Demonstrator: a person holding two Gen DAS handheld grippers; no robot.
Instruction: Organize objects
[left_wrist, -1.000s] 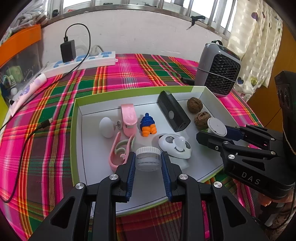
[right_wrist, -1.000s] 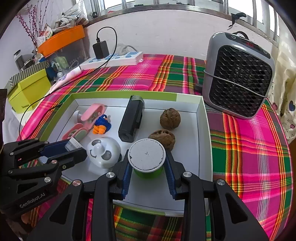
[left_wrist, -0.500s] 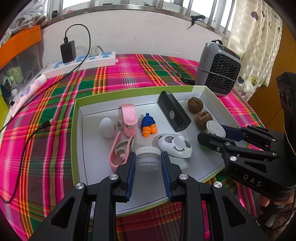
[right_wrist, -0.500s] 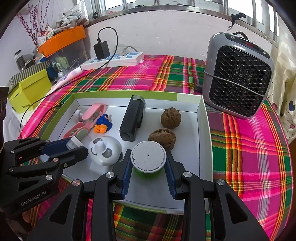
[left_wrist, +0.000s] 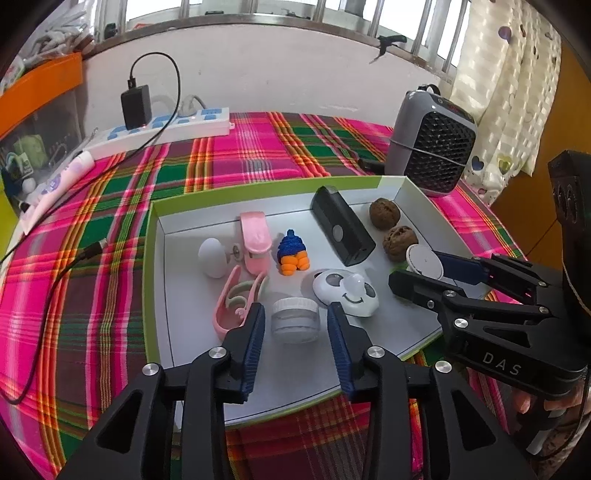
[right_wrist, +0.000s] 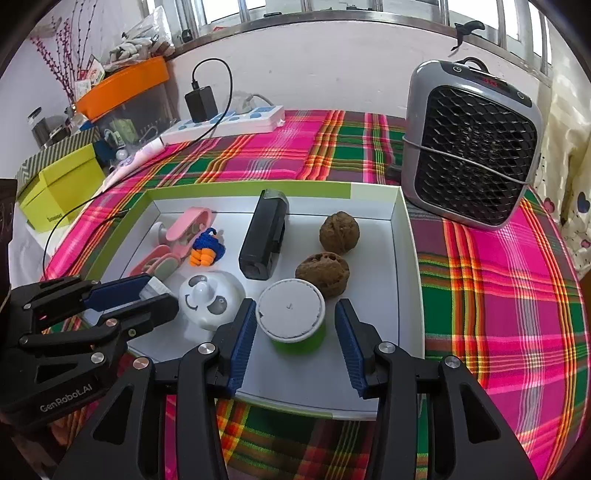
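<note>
A white tray (left_wrist: 162, 295) with a green rim lies on the plaid cloth. My left gripper (left_wrist: 295, 323) is open, and the small clear jar with a white lid (left_wrist: 294, 320) stands between its fingers on the tray floor. My right gripper (right_wrist: 297, 332) is open too, and the green cup with a white lid (right_wrist: 291, 315) stands between its fingers in the tray (right_wrist: 404, 258). Each gripper shows in the other's view, the right (left_wrist: 424, 271) and the left (right_wrist: 147, 295).
The tray also holds a black box (left_wrist: 341, 230), two walnuts (left_wrist: 385, 214), a panda-face toy (left_wrist: 345, 291), a blue and orange figure (left_wrist: 292, 253), pink clips (left_wrist: 255, 242) and a white egg (left_wrist: 212, 257). A grey heater (right_wrist: 469, 151) stands behind; a power strip (left_wrist: 162, 127) lies far left.
Both grippers were shut on their items, the left on the jar and the right on the green cup. Both have opened, and the items now stand free on the tray.
</note>
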